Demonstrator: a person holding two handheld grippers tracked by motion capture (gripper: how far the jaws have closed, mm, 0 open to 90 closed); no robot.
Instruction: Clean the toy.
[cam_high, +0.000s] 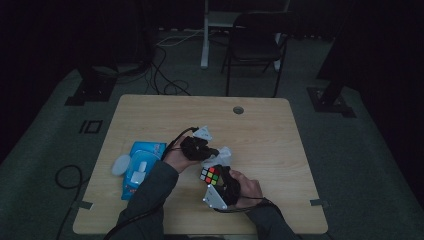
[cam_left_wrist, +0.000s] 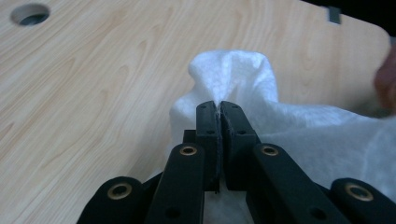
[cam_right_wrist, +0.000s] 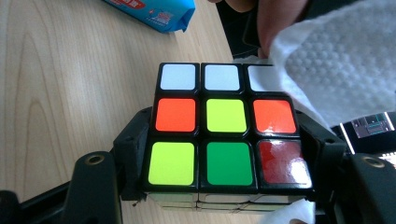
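— Cube (cam_right_wrist: 226, 128) sits clamped between the jaws of my right claw (cam_high: 218, 184), low centre of the high view, coloured face up.

— And the wipe?

— My left claw (cam_left_wrist: 219, 108) is pinched tight on the white wipe (cam_left_wrist: 299, 135). In the right gripper view it hangs over the cube's upper right corner, touching the white row.

— So which way do I travel?

— I judge down and left across the face, from that corner toward the yellow-green tile. The blue wipe packet (cam_high: 141, 167) lies on the counter (cam_high: 260, 125), well left of both.
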